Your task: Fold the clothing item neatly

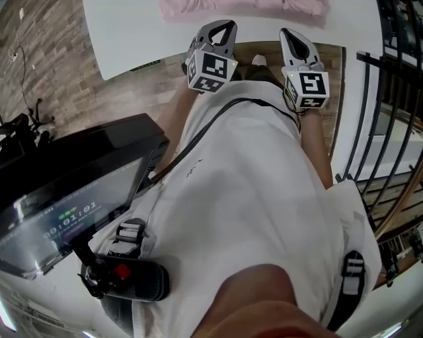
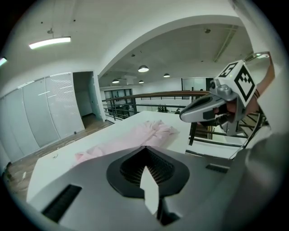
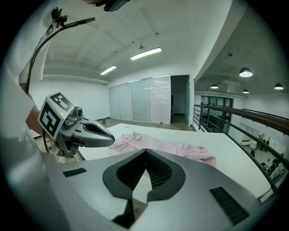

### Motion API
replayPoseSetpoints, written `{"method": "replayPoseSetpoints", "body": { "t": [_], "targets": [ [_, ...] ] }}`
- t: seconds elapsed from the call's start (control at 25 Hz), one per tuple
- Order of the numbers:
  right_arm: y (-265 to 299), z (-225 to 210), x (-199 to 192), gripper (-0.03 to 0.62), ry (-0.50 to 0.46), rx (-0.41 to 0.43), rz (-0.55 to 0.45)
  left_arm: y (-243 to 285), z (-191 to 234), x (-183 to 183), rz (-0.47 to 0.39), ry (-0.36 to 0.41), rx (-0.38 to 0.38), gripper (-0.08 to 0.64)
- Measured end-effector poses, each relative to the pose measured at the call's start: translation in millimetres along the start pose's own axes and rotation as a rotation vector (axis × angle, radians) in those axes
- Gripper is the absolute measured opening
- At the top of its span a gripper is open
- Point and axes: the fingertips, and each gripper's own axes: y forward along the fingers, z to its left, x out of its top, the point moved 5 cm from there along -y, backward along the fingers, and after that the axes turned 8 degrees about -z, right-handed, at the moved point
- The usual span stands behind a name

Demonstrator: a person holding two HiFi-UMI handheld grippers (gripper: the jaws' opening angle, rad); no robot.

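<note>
A crumpled pink garment [image 1: 244, 8] lies on the white table [image 1: 132, 33] at the top of the head view. It also shows as a long rumpled strip in the left gripper view [image 2: 135, 137] and in the right gripper view [image 3: 171, 146]. My left gripper [image 1: 221, 28] and right gripper [image 1: 293, 34] hang side by side at the table's near edge, short of the garment. Both are shut with nothing between the jaws. The left gripper's closed tips [image 2: 144, 149] and the right gripper's closed tips [image 3: 145, 151] point toward the garment. Each gripper sees the other: the right gripper [image 2: 198, 108], the left gripper [image 3: 97, 134].
A person's white shirt [image 1: 244, 198] fills the middle of the head view. A black screen on a stand [image 1: 73, 198] sits at the lower left over wooden floor. A dark metal railing [image 1: 386, 105] runs down the right side, close to the table's end.
</note>
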Motion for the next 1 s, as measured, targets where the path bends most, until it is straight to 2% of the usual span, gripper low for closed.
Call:
{"method": "replayPoseSetpoints", "body": {
  "t": [0.24,0.44,0.68,0.76,0.92,1.0],
  "targets": [
    [-0.1,19.6,6.5,0.002,0.010,0.045,-0.022,-11.3,2.2,-1.8,-0.014,-0.007,0.000,0.003],
    [2.8,35.8,10.0,0.002,0.029,0.066,-0.007,-31.1,4.1,-6.5,-0.011,-0.063,0.049,0.002],
    [0.8,63.1,13.5,0.002,0.014,0.130,0.021,-51.0,-15.7,-18.0,0.013,-0.151,0.081,0.002],
    [-1.5,63.1,12.7,0.002,0.027,0.108,0.019,-49.0,-19.4,-15.2,0.008,-0.156,0.069,0.002],
    [0.0,50.6,14.1,0.002,0.055,0.001,-0.034,-35.5,-4.9,3.5,-0.053,-0.099,0.028,0.003],
    [-1.1,51.0,13.7,0.002,0.066,-0.007,-0.041,-37.4,-2.0,3.0,-0.053,-0.114,0.036,0.003]
  ]
}}
